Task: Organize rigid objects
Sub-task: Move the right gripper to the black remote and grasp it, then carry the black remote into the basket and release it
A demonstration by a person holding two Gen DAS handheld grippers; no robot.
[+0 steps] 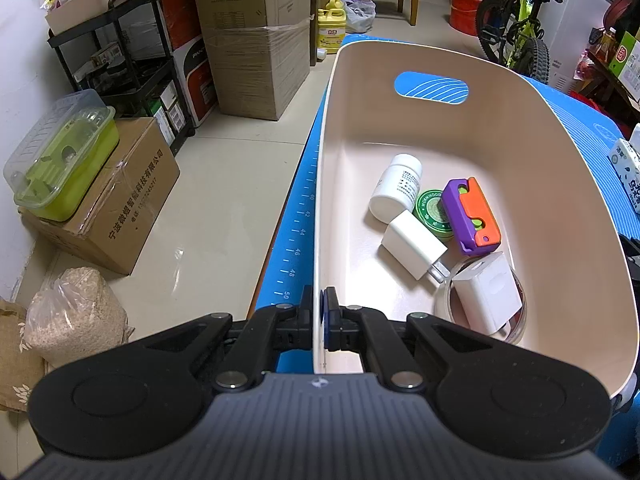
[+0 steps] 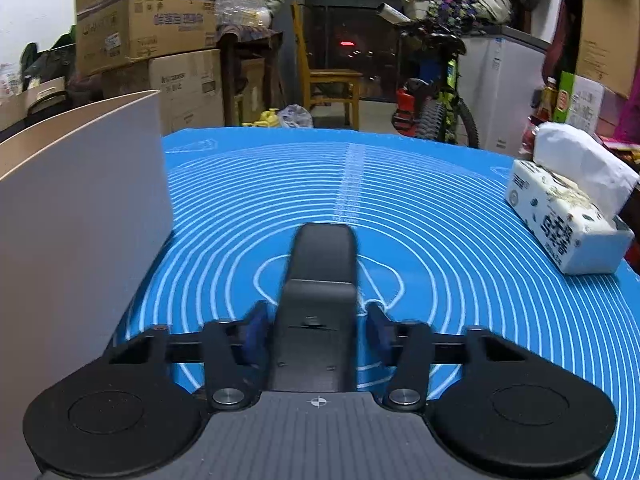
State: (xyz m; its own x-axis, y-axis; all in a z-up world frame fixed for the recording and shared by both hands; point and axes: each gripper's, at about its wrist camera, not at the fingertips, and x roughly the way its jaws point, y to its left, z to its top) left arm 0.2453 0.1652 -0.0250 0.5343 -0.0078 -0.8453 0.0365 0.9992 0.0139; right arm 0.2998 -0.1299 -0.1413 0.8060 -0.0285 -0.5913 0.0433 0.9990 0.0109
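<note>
A beige basket [image 1: 560, 208] stands on the blue mat [image 1: 298, 216]. My left gripper [image 1: 322, 312] is shut on its near left wall, one pad on each side of the rim. Inside the basket lie a white bottle [image 1: 396, 188], a green round tin [image 1: 430, 212], a purple and orange toy [image 1: 472, 216], a white plug [image 1: 412, 244] and a white cube charger [image 1: 488, 292] on a clear ring. In the right wrist view, a black elongated device [image 2: 322, 264] lies on the mat [image 2: 440, 240]. My right gripper [image 2: 318, 332] straddles its near end; a narrow gap shows at each blue pad.
The basket's outer wall [image 2: 80, 220] rises close on the left of my right gripper. A tissue pack [image 2: 560, 220] sits at the mat's right edge. Beyond the table stand cardboard boxes [image 1: 252, 40], a black shelf cart [image 1: 120, 60], a wooden chair [image 2: 332, 80] and a bicycle [image 2: 436, 100].
</note>
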